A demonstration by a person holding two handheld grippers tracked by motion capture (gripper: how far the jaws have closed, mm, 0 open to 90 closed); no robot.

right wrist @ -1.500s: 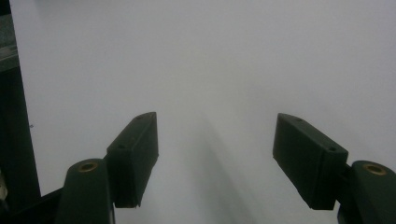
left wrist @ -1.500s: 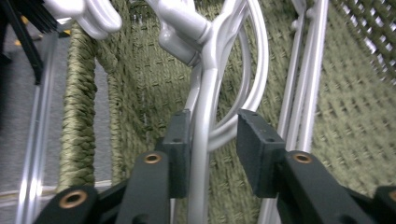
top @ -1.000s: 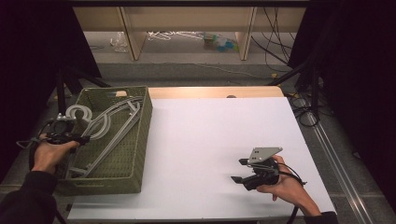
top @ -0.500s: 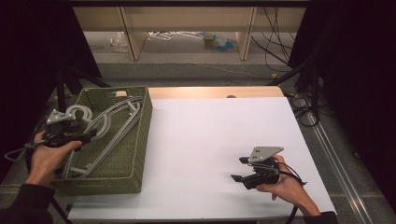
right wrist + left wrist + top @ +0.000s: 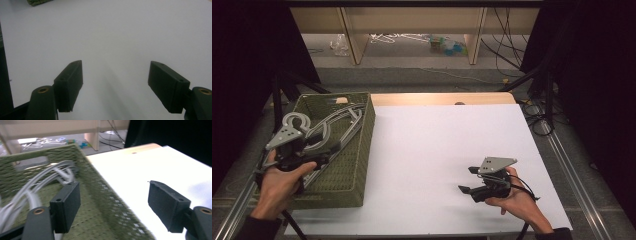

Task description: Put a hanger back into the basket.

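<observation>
A green woven basket (image 5: pixel 368 131) stands at the table's left edge with several grey plastic hangers (image 5: pixel 338 121) lying in it. My left gripper (image 5: pixel 331 151) hovers over the basket's near half, open and holding nothing. In the left gripper view the left gripper (image 5: pixel 113 192) straddles the basket's right wall (image 5: pixel 105 188), with the hangers (image 5: pixel 47 173) blurred off to the left. My right gripper (image 5: pixel 465 179) rests low over the white table (image 5: pixel 437 135) near the front right, open. In the right gripper view the right gripper (image 5: pixel 115 75) has only bare white table (image 5: pixel 112 30) between its jaws.
A wooden strip (image 5: pixel 437 98) runs along the table's far edge. Beyond it is a low shelf (image 5: pixel 412 20) with clutter on the floor. Black stands and cables (image 5: pixel 537 105) sit off the right side. A rail (image 5: pixel 572 165) runs along the table's right.
My left gripper has moved right, from the basket's left rim to over its near middle. The right gripper has stayed put.
</observation>
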